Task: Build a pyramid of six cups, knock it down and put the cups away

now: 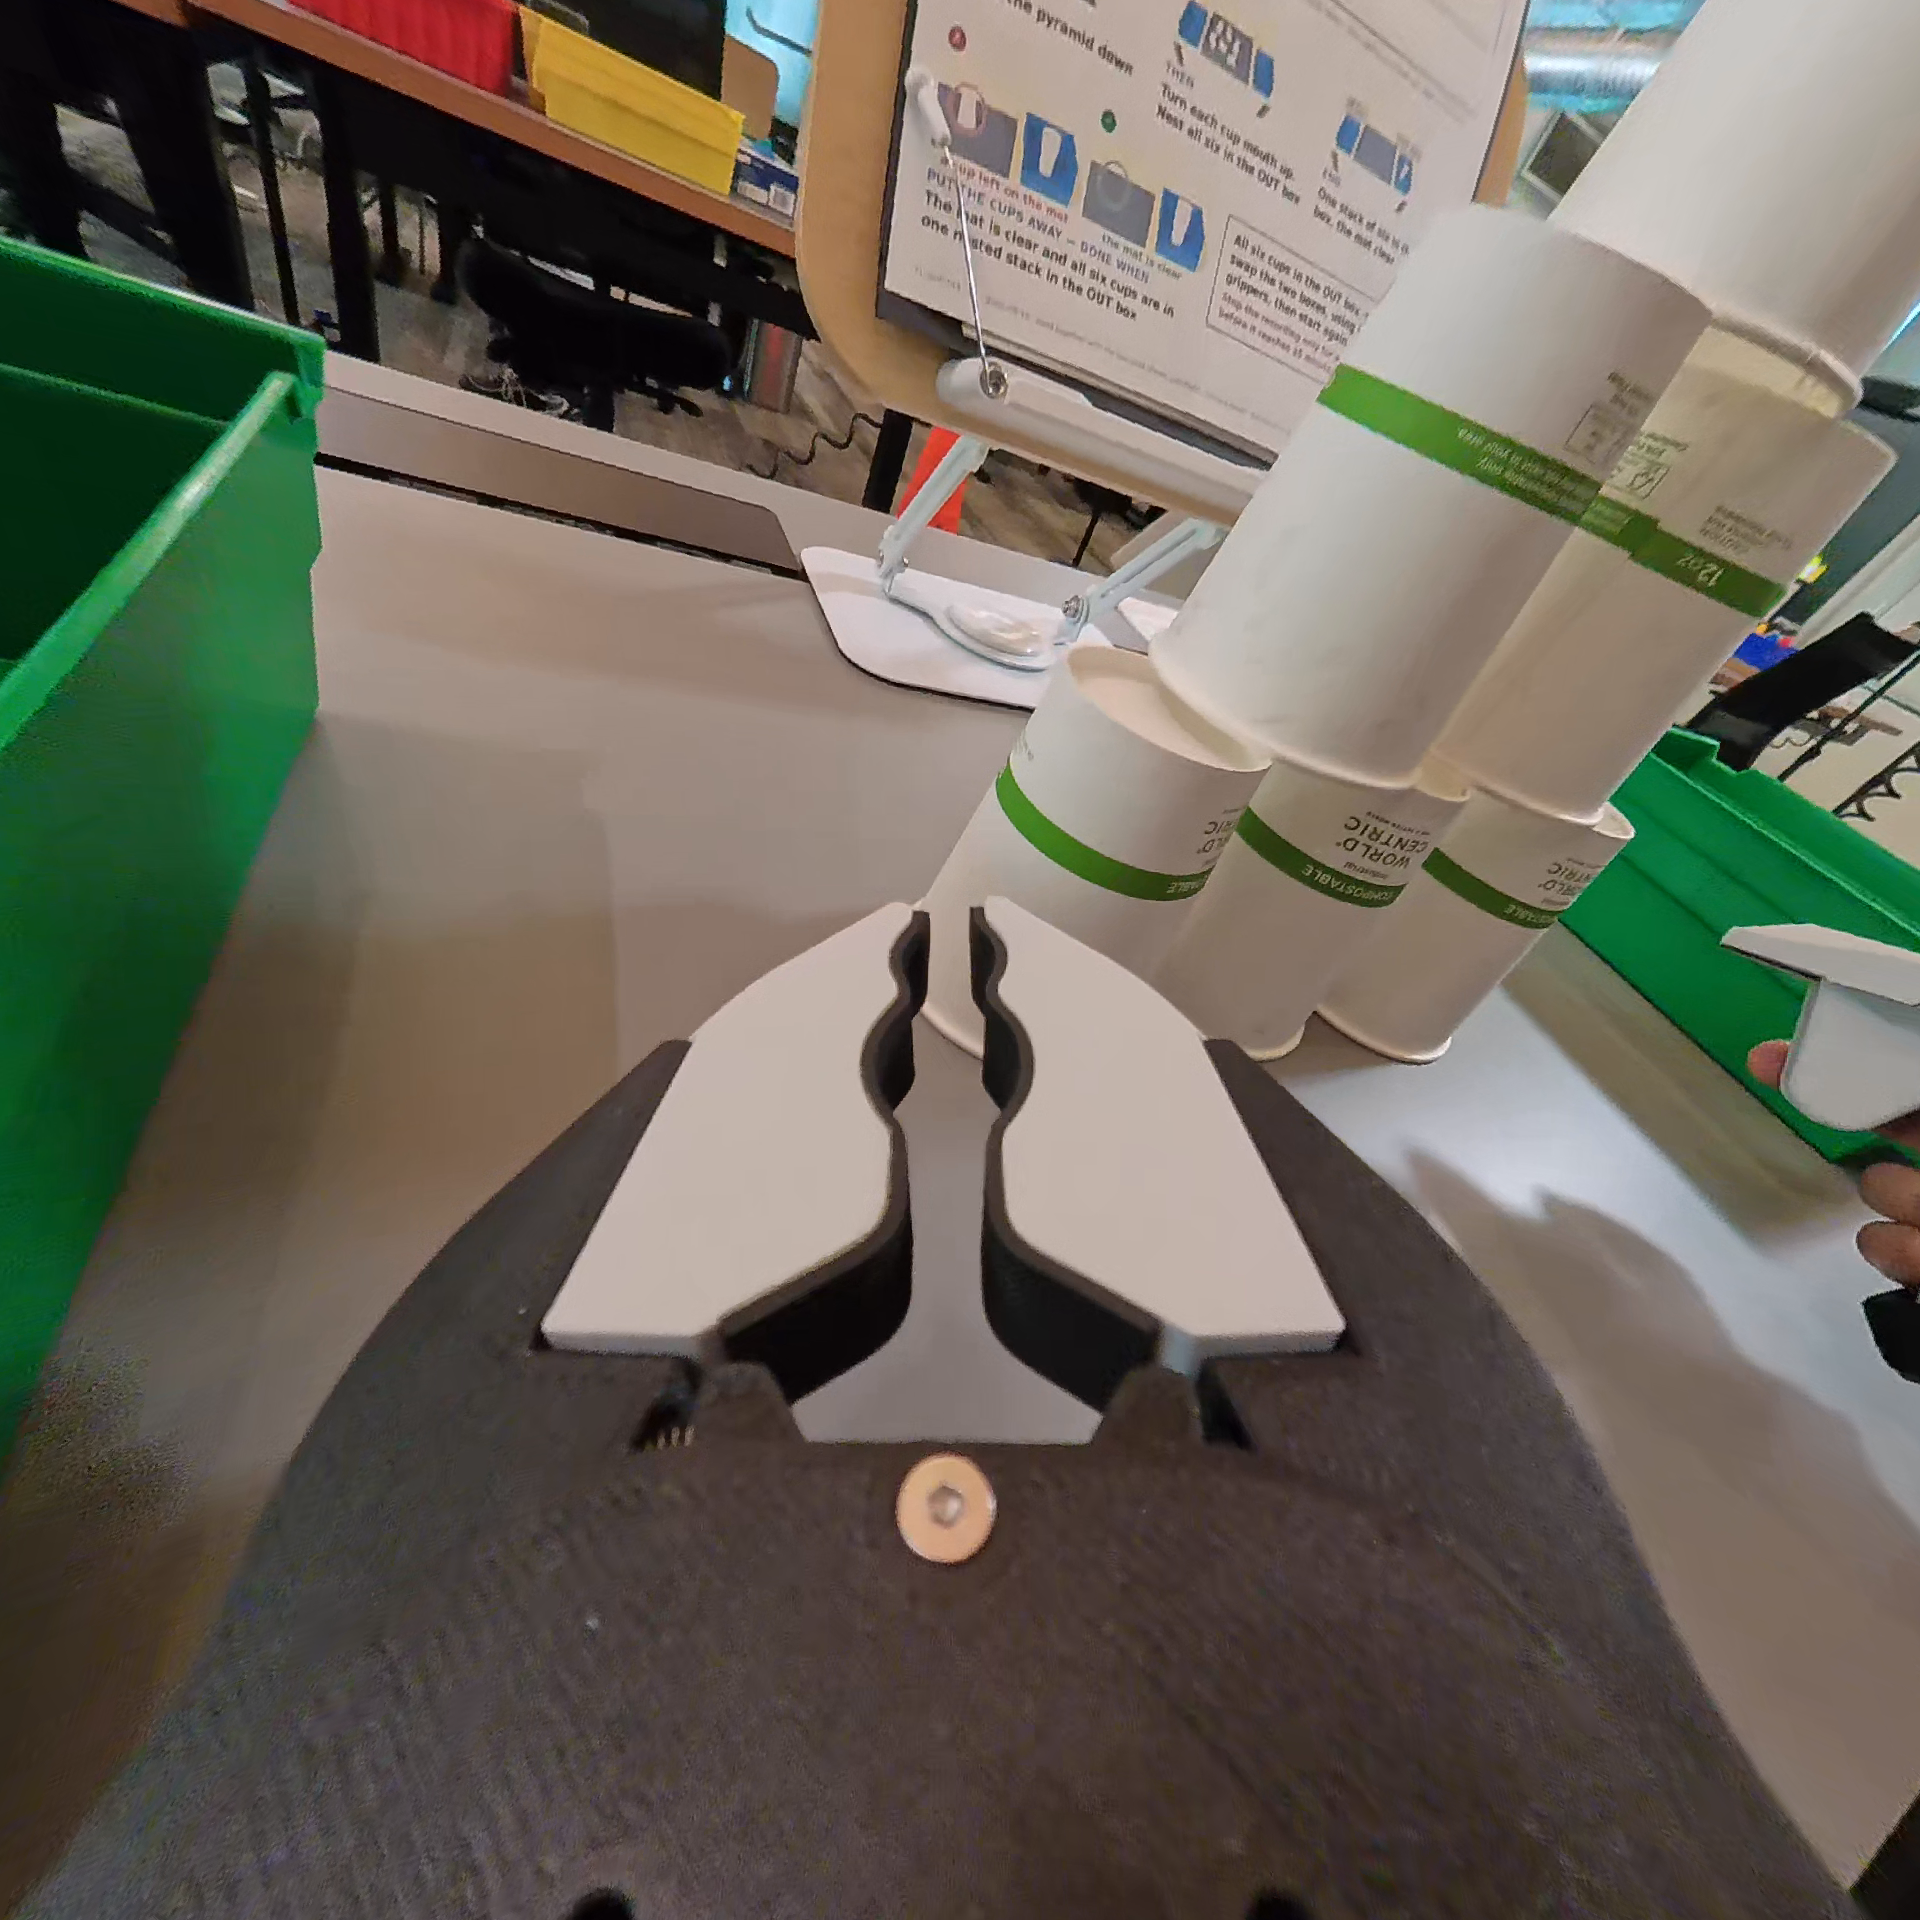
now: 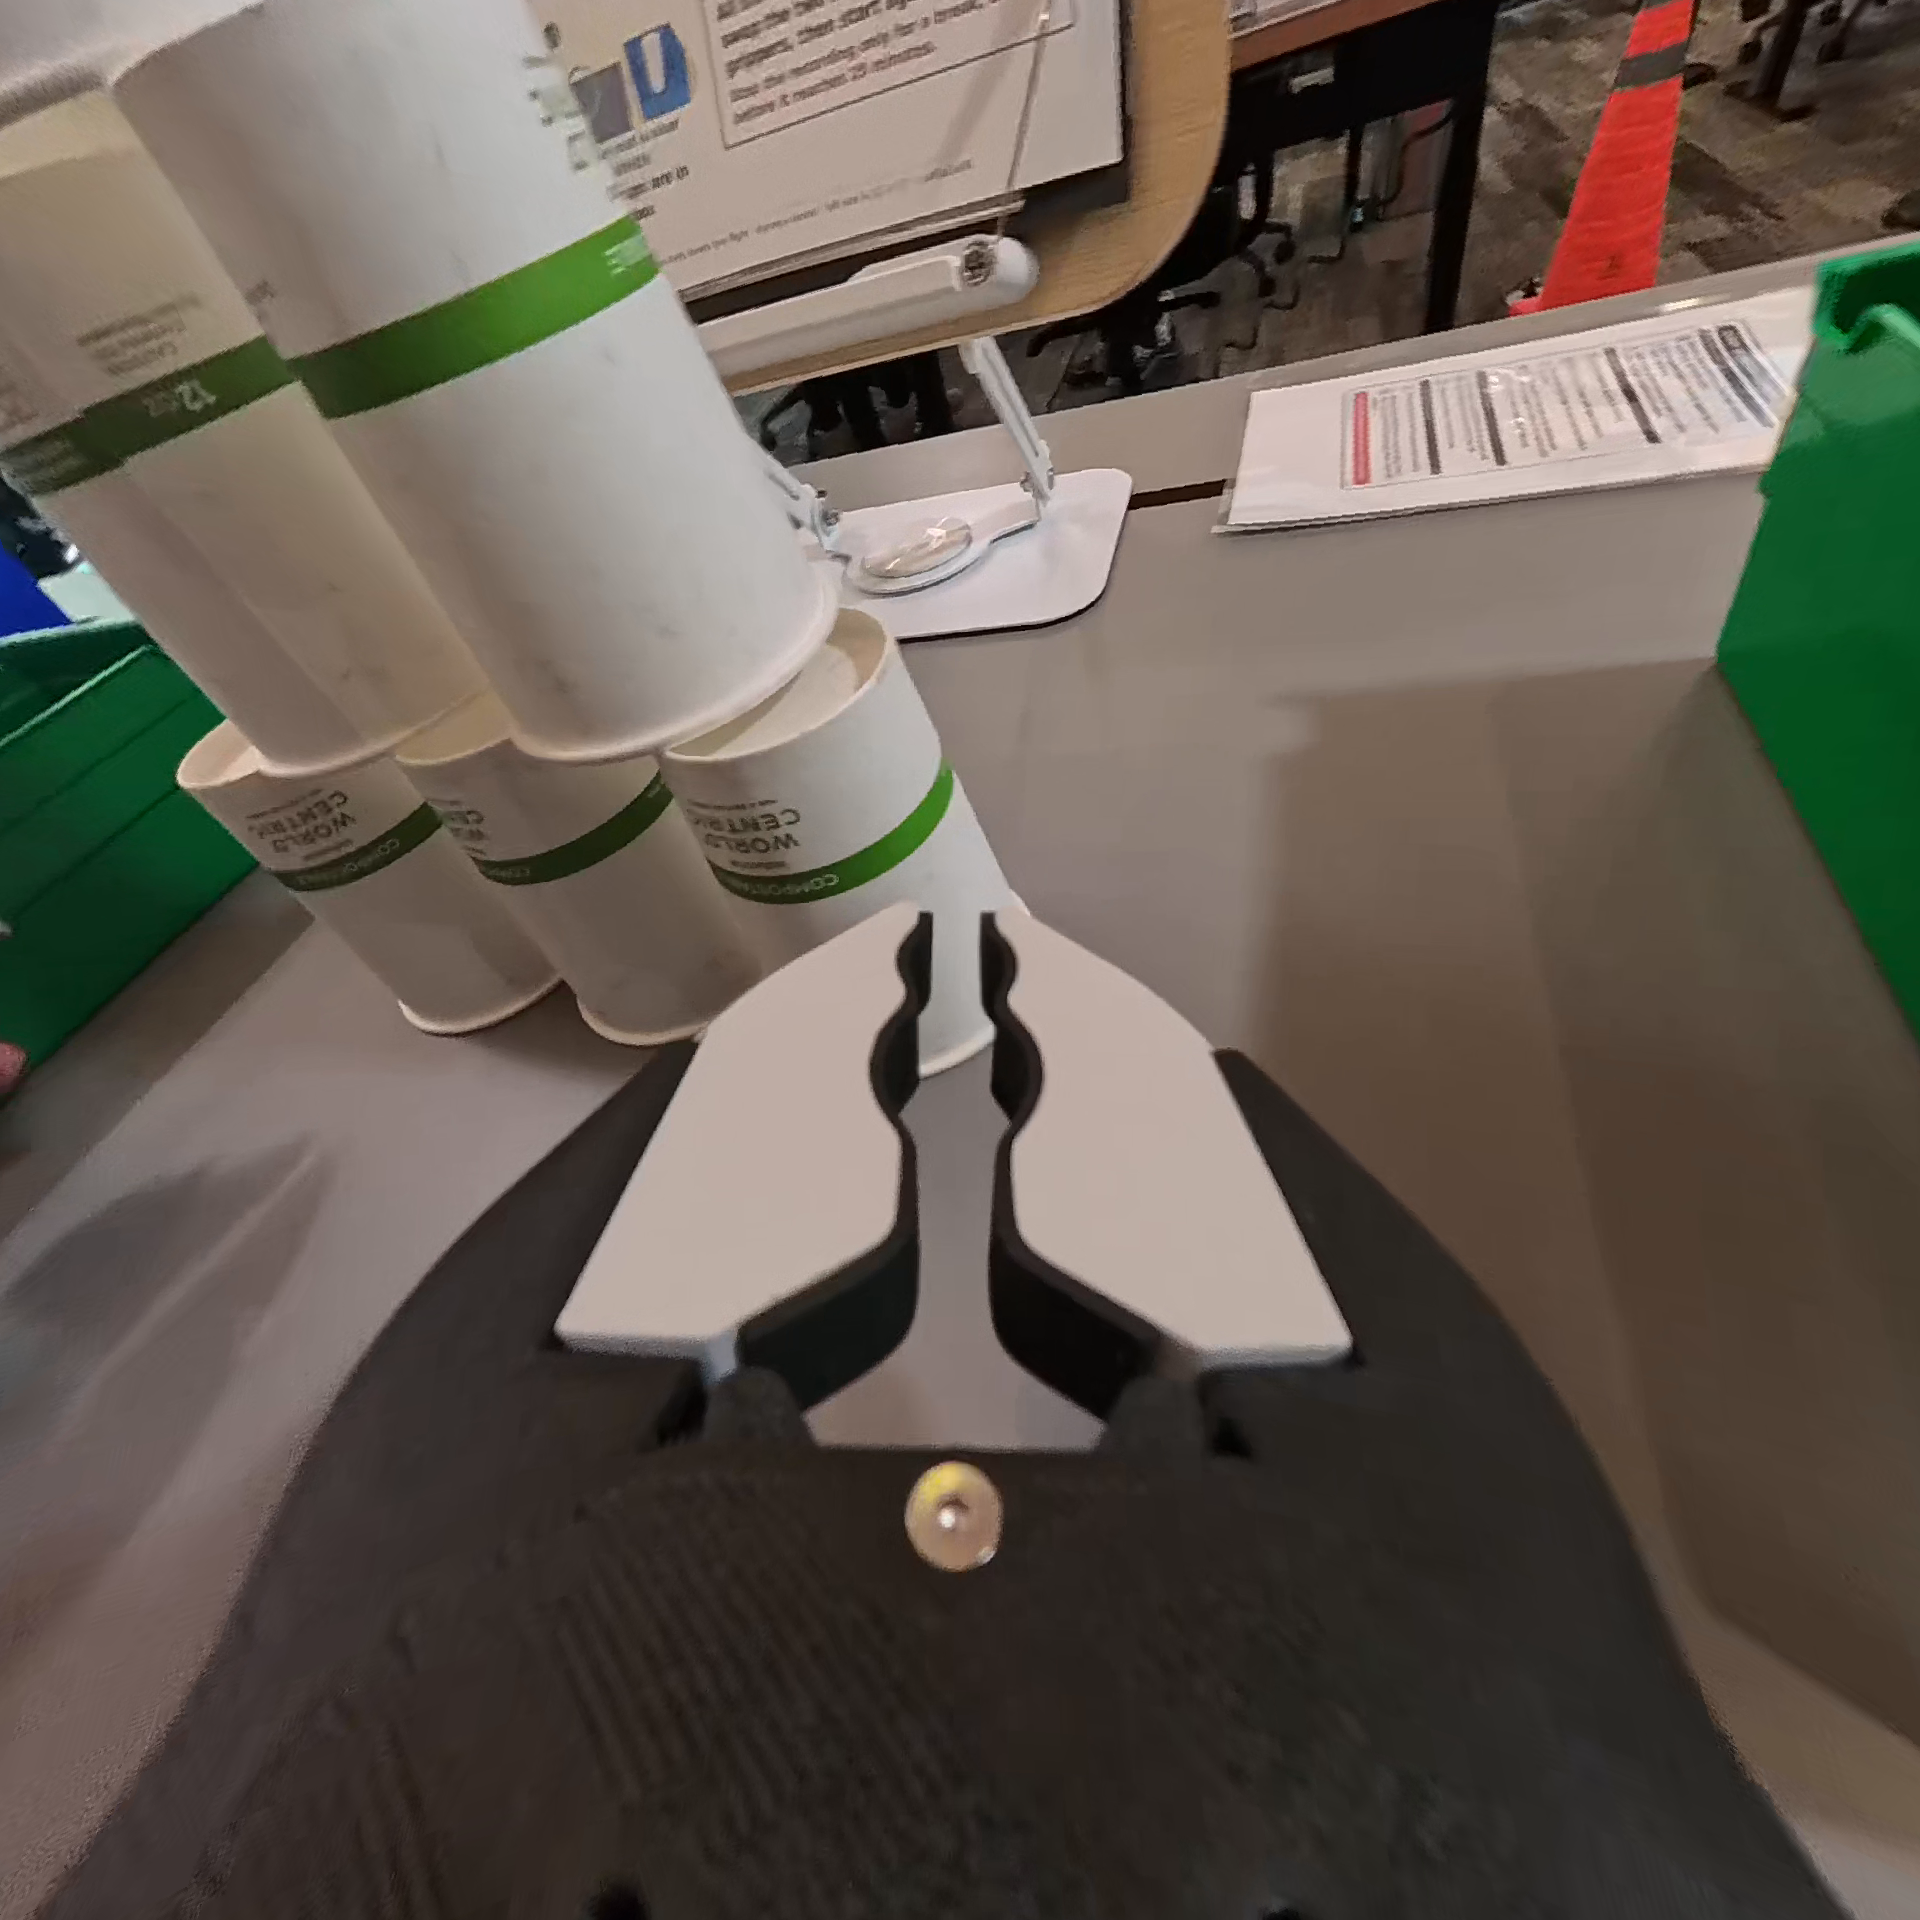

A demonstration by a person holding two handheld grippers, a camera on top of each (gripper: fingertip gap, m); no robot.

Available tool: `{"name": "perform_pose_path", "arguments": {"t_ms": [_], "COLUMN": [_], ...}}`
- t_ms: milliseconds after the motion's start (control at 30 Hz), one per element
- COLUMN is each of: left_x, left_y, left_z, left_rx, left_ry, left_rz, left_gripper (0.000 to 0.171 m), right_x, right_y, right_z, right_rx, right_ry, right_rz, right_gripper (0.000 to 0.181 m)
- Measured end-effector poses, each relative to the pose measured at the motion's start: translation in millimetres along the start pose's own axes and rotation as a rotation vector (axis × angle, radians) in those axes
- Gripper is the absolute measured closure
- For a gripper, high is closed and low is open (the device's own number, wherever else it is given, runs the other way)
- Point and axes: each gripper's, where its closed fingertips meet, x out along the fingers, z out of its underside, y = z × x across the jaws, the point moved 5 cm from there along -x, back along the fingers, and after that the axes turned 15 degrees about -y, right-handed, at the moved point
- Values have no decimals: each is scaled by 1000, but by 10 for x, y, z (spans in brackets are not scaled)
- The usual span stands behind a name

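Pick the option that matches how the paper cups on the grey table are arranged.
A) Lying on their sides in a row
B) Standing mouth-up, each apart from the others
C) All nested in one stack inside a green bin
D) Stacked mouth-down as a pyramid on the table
D: the paper cups stand rim-down on the table, three in the bottom row with more resting on their bases, outside the green bins.

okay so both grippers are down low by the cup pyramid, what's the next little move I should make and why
Probably lift the right gripper toward the top cup and open it wider. Both grippers, the left gripper too, sit low at the bottom row with only a narrow gap between the fingers, empty. The bottom cups carry the upper ones, so pulling one would likely topple the stack.
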Motion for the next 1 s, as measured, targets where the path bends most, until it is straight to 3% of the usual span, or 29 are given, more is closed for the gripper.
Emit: {"name": "perform_pose_path", "arguments": {"t_ms": [267,633,833,1000], "left_x": [119,82,118,103], "left_y": [-38,19,-66,-133], "left_z": [31,-24,10,3], "left_rx": [-19,5,-66,-123], "left_ry": [-37,8,-11,-3], "left_rz": [10,43,35,32], "left_gripper": [163,159,159,159], "right_x": [10,-22,32,132], "right_y": [-97,38,74,192], "right_z": [-3,24,68,3], "right_rx": [-132,3,108,65], "right_ry": [14,11,-41,-55], "right_rz": [11,-30,-77,27], "right_gripper": [175,176,161,168]}}
